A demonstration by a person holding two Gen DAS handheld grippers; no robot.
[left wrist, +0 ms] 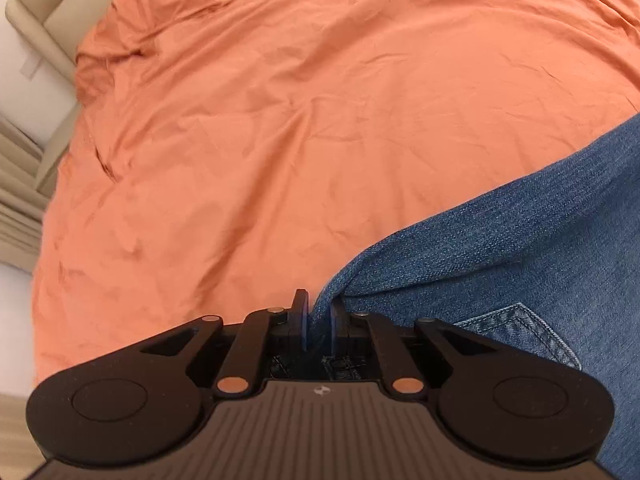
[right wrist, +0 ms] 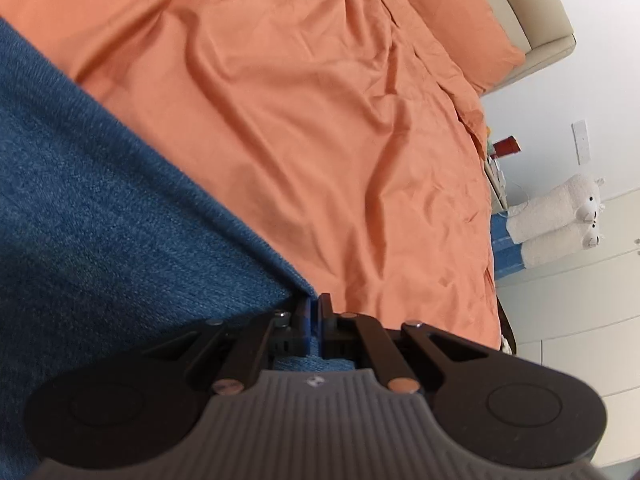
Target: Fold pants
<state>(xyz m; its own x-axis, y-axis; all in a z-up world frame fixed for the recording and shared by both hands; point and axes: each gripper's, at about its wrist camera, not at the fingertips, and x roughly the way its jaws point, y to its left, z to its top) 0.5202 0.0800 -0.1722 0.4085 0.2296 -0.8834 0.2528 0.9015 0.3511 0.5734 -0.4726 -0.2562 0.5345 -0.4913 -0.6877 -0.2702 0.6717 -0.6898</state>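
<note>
A: Blue denim identifies the pants (left wrist: pixel 520 248). Report their location.

B: The pants lie on the bed, on top of an orange sheet (left wrist: pixel 280 120). In the left wrist view they fill the lower right area, with a stitched pocket corner visible just beside the gripper linkage. In the right wrist view the pants (right wrist: pixel 100 208) fill the left side, and their edge runs diagonally down to the fingertips.

A: State the condition of the left gripper (left wrist: pixel 319 320).

B: The jaws stand slightly apart. A fold of the denim edge sits between them. Whether the pads press on the cloth cannot be told from this view.

A: State the condition of the right gripper (right wrist: pixel 315 316).

B: Clenched. The jaws are closed on the denim edge, and blue fabric shows in the narrow slot between the fingers and behind them.

A: Orientation of both units?

B: Both point down toward the bed surface, each at one side of the garment.

A: Describe the support surface.

B: The orange sheet is wrinkled, with long creases running away from the camera in both views. It covers the bed to its far edge.

A: List surrounding items.

B: A beige headboard (left wrist: pixel 36 28) appears at the upper left of the left wrist view. In the right wrist view a white plush toy (right wrist: pixel 560 220) lies beside the bed, near a white wall, with a red object (right wrist: pixel 507 146) nearby that is too small to identify.
</note>
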